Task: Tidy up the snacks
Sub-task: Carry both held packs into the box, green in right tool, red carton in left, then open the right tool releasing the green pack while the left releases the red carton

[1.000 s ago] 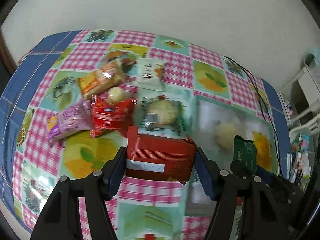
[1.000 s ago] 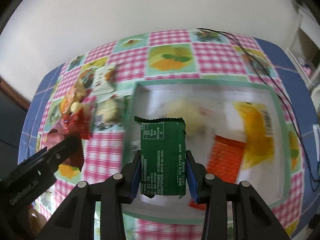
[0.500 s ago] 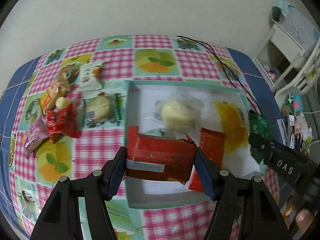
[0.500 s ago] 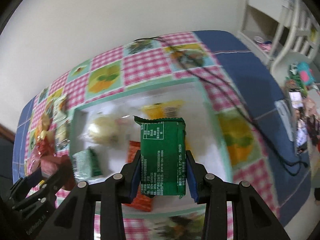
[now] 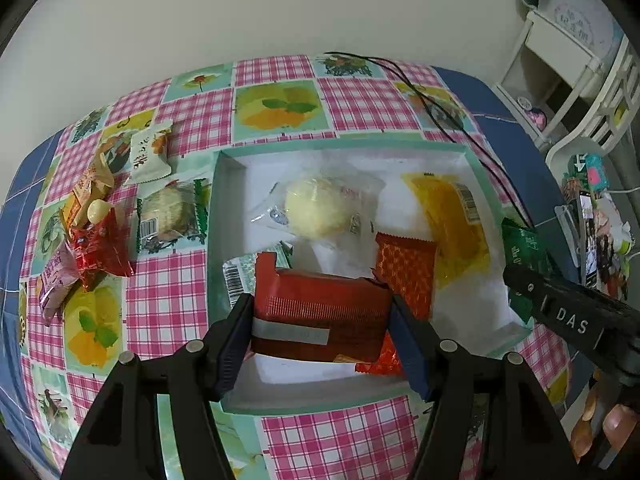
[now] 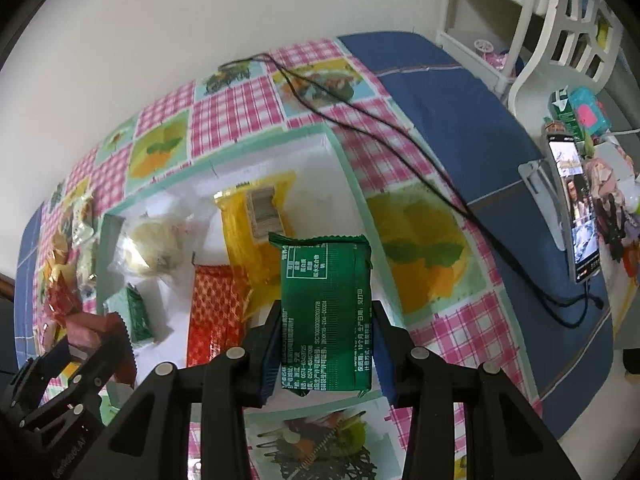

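Red packet (image 5: 320,316) clamped in the left hand-held gripper (image 5: 322,338), over the white box (image 5: 460,150). Right hand-held gripper (image 6: 325,354) grips a green packet (image 6: 326,312) above the box's right edge.

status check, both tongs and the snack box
Left tongs shut on red packet, over the box. Right tongs shut on green packet, at the box's right edge. Nothing blocking.

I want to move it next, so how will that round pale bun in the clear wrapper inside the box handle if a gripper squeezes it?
The bun looks soft, so it would probably squash. Its loose clear wrapper looks glossy and may slip between the fingers. Probably light for its size.
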Demonstrator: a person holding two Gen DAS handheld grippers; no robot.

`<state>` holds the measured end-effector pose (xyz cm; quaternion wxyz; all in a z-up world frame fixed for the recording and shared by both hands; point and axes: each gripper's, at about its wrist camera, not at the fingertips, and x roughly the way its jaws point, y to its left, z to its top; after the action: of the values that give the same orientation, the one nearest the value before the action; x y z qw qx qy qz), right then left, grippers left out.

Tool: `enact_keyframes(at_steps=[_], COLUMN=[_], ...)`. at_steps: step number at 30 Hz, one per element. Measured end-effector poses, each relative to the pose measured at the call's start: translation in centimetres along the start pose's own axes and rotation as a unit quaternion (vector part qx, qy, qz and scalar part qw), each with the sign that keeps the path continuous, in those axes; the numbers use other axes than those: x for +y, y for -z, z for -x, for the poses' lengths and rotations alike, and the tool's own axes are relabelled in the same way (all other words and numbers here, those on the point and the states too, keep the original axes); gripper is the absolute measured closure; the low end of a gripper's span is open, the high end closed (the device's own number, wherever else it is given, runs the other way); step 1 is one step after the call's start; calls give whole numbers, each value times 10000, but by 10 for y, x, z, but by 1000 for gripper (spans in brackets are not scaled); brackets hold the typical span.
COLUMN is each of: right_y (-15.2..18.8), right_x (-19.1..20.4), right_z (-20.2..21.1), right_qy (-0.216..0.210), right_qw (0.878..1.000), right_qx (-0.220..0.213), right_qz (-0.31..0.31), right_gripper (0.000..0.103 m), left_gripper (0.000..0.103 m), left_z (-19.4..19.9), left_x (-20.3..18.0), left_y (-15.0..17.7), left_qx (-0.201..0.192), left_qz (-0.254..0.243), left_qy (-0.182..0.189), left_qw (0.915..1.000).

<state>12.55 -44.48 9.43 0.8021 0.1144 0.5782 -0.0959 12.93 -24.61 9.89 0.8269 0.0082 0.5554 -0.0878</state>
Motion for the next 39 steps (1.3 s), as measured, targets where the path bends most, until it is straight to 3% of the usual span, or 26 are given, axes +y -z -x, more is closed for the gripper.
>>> enact_keyframes(at_steps=[13,15,17,18,24,26,34,39], right_y=[10,9,6,5,3,1,-1,1], right_x=[2,4,6,7,13,14,27,38], right_z=[-30,-28,-22,-17,8,15,19,11], right_qy=[12,43,32,47,34,20,23,-38], right_qw=[9987,9985,9990,9993,9999,9999,9993,9991], right_qx=[506,540,453,376,72,-20,-149,-108], right_qz=[13,40,31,42,119,143,341,420], right_gripper=[60,56,31,28,24,17,0,0], left_gripper=[35,35,33,32,25,11,1,1], left_z=[-25,-24,-20,-18,-3,2,13,15], left_x=[2,2,2,2,12,19,63,88], left_y=[6,5,3,2,-3,-5,-8,-8], left_qx=[380,395,348,323,93,-15,-384,-449], left_qz=[52,36,43,50,198,314,934,1176], left_qy=[-103,-98,-75,-66,-91,-169,-612,-748], left_qw=[9992,9992,9994,9994,9997,9994,9930,9892])
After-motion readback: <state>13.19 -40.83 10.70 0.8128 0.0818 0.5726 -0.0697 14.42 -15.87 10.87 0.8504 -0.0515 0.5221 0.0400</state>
